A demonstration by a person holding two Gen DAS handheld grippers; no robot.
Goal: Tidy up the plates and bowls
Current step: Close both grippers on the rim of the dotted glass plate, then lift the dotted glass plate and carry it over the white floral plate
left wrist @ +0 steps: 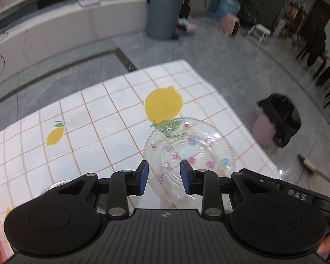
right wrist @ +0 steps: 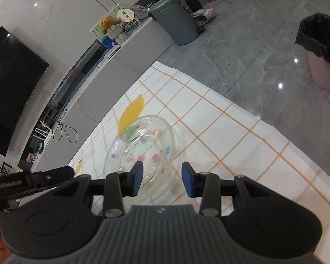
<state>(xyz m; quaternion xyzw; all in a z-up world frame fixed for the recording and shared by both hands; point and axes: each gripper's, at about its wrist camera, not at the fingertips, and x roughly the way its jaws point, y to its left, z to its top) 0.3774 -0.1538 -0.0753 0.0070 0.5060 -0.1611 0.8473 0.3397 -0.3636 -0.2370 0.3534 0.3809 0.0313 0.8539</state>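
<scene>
A clear glass dish (left wrist: 193,145) with small coloured flower marks and a beaded rim lies on the lemon-print checked tablecloth (left wrist: 94,118). It seems to be a bowl resting in a plate, though blur makes that unsure. My left gripper (left wrist: 164,178) is open and hovers just above its near rim, empty. In the right wrist view the same dish (right wrist: 143,145) lies ahead of my right gripper (right wrist: 162,179), which is open and empty above its near edge. The left gripper's body (right wrist: 33,180) shows at the left there.
The table's right edge (left wrist: 248,127) drops to a grey tiled floor. A pink bin with a black bag (left wrist: 275,123) stands beside the table. A grey-green bin (left wrist: 162,15) and a white counter (left wrist: 66,33) are beyond. A metallic rim (left wrist: 55,186) shows behind the left gripper.
</scene>
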